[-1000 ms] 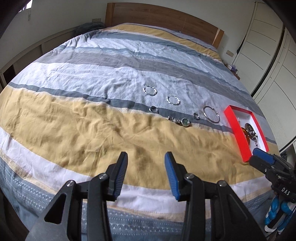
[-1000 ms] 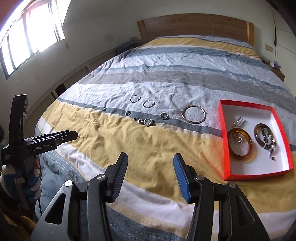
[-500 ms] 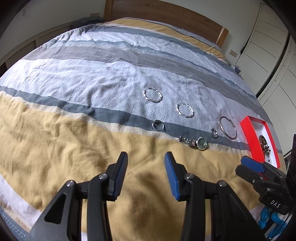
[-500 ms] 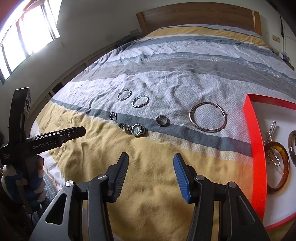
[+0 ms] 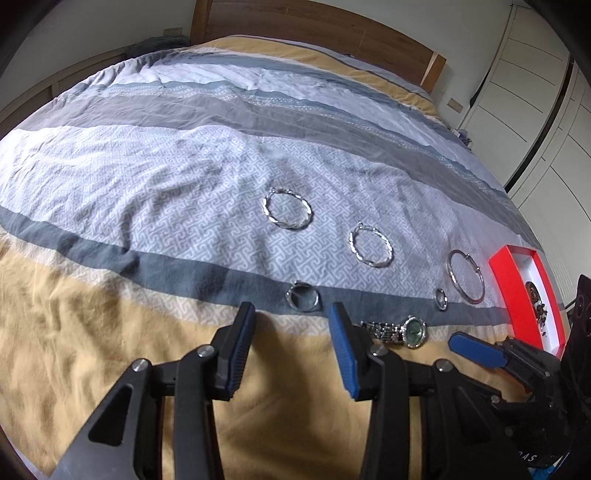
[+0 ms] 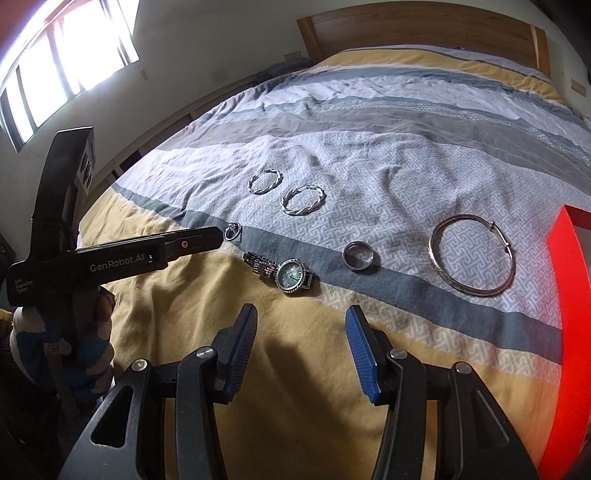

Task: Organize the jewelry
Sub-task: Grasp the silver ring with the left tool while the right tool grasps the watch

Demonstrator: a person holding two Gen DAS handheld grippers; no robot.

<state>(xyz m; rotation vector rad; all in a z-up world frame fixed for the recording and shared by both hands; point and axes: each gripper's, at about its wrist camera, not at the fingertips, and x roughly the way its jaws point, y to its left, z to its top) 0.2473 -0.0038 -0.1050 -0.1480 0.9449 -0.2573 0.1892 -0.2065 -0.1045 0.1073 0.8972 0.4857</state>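
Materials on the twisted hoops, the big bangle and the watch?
Twisted hoops: silver-toned metal, polished, bright glints along the twist. Bangle: silvery metal, duller sheen, thin rigid ring with a clasp. Watch: metal link band, glossy greenish dial under glass or plastic, sparkly bezel, possibly stones.

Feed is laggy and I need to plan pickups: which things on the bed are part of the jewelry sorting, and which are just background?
Part of the job:
two twisted silver hoop earrings
silver wristwatch with green dial
plain silver band ring
small ornate silver ring
large silver bangle
red open jewelry box

Background:
striped bedspread
wooden headboard
window
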